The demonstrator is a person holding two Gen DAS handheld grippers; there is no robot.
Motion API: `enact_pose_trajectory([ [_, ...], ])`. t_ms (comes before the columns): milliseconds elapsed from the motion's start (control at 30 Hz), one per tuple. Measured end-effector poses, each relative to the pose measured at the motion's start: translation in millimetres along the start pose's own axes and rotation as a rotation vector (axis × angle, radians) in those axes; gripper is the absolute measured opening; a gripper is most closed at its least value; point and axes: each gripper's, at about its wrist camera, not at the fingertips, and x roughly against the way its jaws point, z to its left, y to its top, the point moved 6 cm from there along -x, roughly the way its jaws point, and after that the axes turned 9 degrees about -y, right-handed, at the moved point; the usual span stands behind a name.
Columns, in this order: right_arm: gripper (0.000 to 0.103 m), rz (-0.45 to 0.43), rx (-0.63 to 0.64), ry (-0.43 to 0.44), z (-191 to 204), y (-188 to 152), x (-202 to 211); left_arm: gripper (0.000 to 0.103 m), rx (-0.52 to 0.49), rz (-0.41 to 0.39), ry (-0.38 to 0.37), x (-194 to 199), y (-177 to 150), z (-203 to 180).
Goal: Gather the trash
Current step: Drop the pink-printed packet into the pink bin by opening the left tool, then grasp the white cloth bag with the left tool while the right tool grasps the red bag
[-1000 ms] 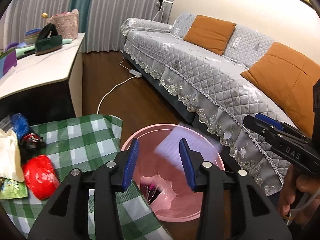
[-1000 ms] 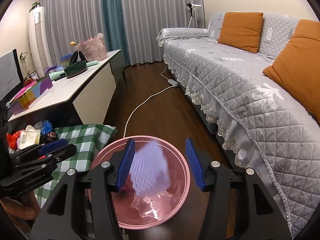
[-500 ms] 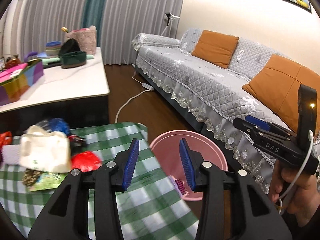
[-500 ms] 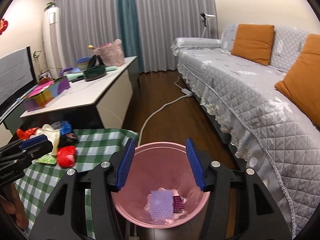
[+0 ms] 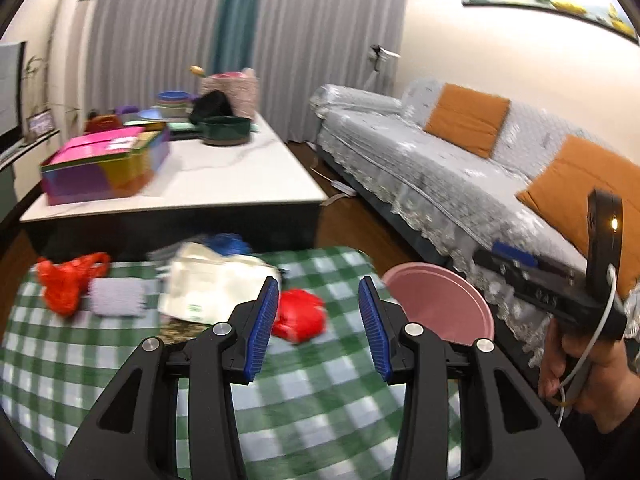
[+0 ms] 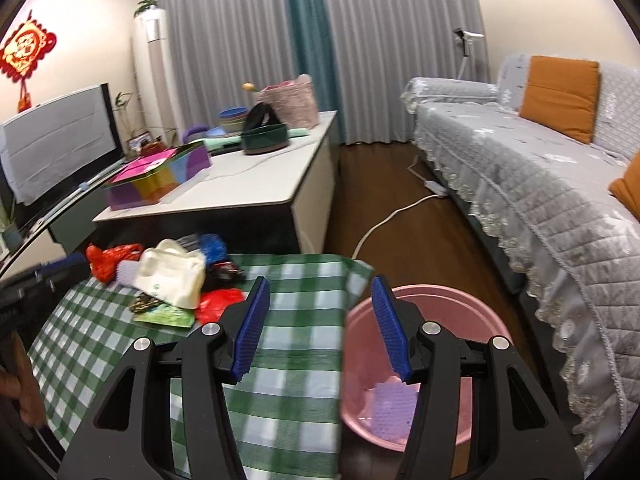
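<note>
A pile of trash lies on the green checked tablecloth (image 5: 304,408): a white plastic bag (image 5: 208,284), a red wrapper (image 5: 300,314), an orange-red bag (image 5: 66,280), a lilac foam net (image 5: 116,298) and a blue bag (image 5: 228,242). The pile also shows in the right wrist view, with the white bag (image 6: 172,272) on top. A pink bin (image 6: 440,360) stands on the floor beside the table with a lilac foam net (image 6: 394,412) inside. My left gripper (image 5: 318,326) is open and empty above the cloth near the red wrapper. My right gripper (image 6: 320,326) is open and empty over the table edge and bin.
A white low cabinet (image 5: 224,176) behind the table carries a colourful box (image 5: 104,164), bowls and a dark pot. A grey quilted sofa (image 6: 540,184) with orange cushions runs along the right. A white cable (image 6: 384,224) lies on the wooden floor.
The lilac foam net dropped from my right gripper into the pink bin. Both grippers have swung left from the bin toward the table; the trash pile has come into view.
</note>
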Motion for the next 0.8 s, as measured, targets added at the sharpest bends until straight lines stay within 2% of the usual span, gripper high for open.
enact_pose_trajectory([
  [100, 0.054, 0.017, 0.017, 0.028, 21.0, -3.3, -8.6, 0.041, 0.034, -0.028, 0.047, 11.2, -4.4, 27.2],
  [267, 0.054, 0.051, 0.060, 0.066, 53.8, -11.4, -29.7, 0.040, 0.125, -0.032, 0.127, 16.4, -21.7, 71.5],
  [367, 0.054, 0.071, 0.090, 0.088, 72.2, -17.0, -46.7, 0.035, 0.134, -0.029, 0.158, 11.8, -23.4, 90.6],
  [500, 0.054, 0.104, 0.123, 0.113, 94.7, -24.0, -71.0, 0.034, 0.138, -0.027, 0.181, 3.0, -24.9, 108.5],
  [733, 0.076, 0.155, 0.155, 0.143, 116.5, -34.6, -105.7, 0.034, 0.142, -0.004, 0.188, -21.0, -25.8, 127.6],
  [800, 0.078, 0.167, 0.165, 0.146, 120.7, -37.6, -113.2, 0.034, 0.149, 0.003, 0.183, -28.0, -26.2, 131.6],
])
